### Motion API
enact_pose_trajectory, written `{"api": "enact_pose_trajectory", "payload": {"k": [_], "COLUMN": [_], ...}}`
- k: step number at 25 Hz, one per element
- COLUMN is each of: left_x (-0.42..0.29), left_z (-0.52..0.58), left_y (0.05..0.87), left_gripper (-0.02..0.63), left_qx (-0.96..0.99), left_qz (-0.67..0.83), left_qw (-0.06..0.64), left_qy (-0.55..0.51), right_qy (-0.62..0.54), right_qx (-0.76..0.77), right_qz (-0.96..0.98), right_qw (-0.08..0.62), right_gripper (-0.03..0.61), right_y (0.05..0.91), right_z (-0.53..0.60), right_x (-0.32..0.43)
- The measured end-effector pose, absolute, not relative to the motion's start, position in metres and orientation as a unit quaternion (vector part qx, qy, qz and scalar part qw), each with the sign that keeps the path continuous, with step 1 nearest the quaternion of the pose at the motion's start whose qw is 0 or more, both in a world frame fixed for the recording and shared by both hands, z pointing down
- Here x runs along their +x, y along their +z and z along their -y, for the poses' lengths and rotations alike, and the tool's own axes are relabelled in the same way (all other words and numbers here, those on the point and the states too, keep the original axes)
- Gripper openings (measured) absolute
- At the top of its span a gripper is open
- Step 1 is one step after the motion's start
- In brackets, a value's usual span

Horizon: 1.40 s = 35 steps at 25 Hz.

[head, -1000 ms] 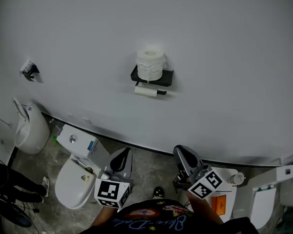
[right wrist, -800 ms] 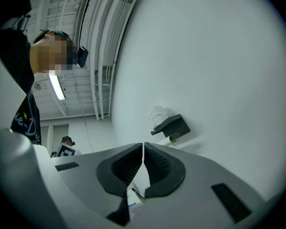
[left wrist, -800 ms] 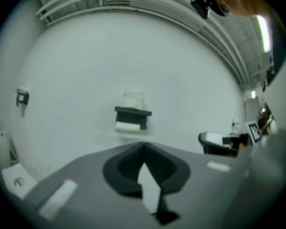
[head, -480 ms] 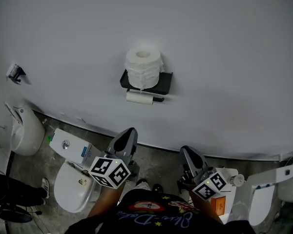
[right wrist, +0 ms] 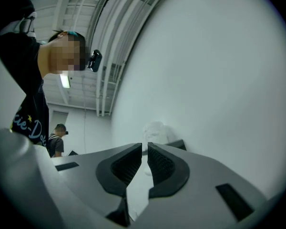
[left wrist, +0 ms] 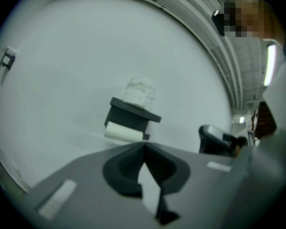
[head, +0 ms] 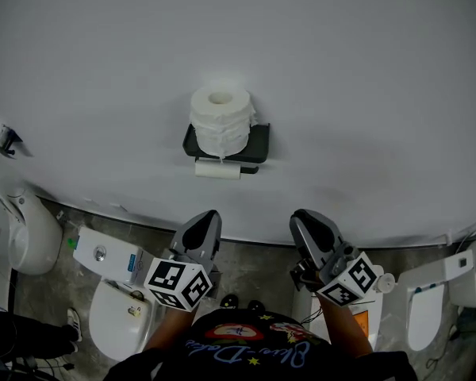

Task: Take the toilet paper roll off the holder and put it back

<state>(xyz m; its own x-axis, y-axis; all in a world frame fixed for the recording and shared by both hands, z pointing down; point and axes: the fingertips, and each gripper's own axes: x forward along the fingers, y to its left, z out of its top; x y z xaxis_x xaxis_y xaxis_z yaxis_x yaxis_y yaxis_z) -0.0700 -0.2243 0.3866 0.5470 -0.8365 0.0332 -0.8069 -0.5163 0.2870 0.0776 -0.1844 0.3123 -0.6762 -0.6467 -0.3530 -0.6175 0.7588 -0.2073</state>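
A white toilet paper roll (head: 220,120) stands upright on the flat top of a black wall holder (head: 259,144). A second roll (head: 217,170) hangs on the bar beneath it. My left gripper (head: 202,227) and right gripper (head: 306,227) point at the wall below the holder, well apart from it, both shut and empty. In the left gripper view the upright roll (left wrist: 139,90) and the holder (left wrist: 131,115) sit ahead, beyond the closed tips (left wrist: 144,147). In the right gripper view the roll (right wrist: 156,129) shows just past the closed tips (right wrist: 145,147).
A toilet (head: 113,316) with its cistern (head: 103,253) stands lower left, a urinal (head: 20,232) further left, another toilet (head: 425,316) lower right. A small hook (head: 3,138) is on the bare white wall. A person (right wrist: 57,138) stands far off.
Both grippers have come up and forward toward the wall, the left one first. The holder and roll now look nearer and lower in the head view. Jaws stayed shut.
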Motion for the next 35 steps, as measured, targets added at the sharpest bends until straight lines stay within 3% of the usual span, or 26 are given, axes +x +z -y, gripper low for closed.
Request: {"api": "enact_pose_trajectory", "payload": {"k": [3, 4, 5, 11, 15, 18, 32, 35], "left_x": [-0.077, -0.079, -0.081, -0.091, -0.101, -0.107, -0.109, -0.106], "left_z": [0.224, 0.223, 0.223, 0.219, 0.219, 0.219, 0.22, 0.221], "left_y": [0.389, 0.39, 0.391, 0.393, 0.394, 0.395, 0.403, 0.403], "left_gripper": [-0.003, -0.003, -0.003, -0.003, -0.003, -0.003, -0.003, -0.003], "left_qx": [0.869, 0.869, 0.868, 0.867, 0.862, 0.857, 0.854, 0.857], "left_qz": [0.474, 0.475, 0.475, 0.477, 0.485, 0.491, 0.492, 0.487], "left_qw": [0.134, 0.134, 0.135, 0.138, 0.14, 0.143, 0.156, 0.157], "left_qy": [-0.047, -0.047, -0.047, -0.052, -0.054, -0.057, -0.062, -0.061], "right_qy": [0.07, 0.103, 0.135, 0.239, 0.285, 0.318, 0.239, 0.236], "right_qx": [-0.278, -0.253, -0.227, -0.129, -0.087, -0.029, 0.022, 0.016], "right_qz": [-0.945, -0.953, -0.96, -0.961, -0.92, -0.885, -0.818, -0.816], "right_qw": [0.161, 0.128, 0.092, -0.051, -0.253, -0.34, -0.523, -0.527], "right_gripper": [0.049, 0.165, 0.196, 0.199, 0.212, 0.219, 0.226, 0.224], "right_y": [0.252, 0.239, 0.226, 0.19, 0.214, 0.224, 0.255, 0.256], "right_z": [0.202, 0.209, 0.216, 0.259, 0.288, 0.3, 0.324, 0.324], "right_x": [0.055, 0.046, 0.035, -0.015, -0.036, -0.047, -0.066, -0.066]}}
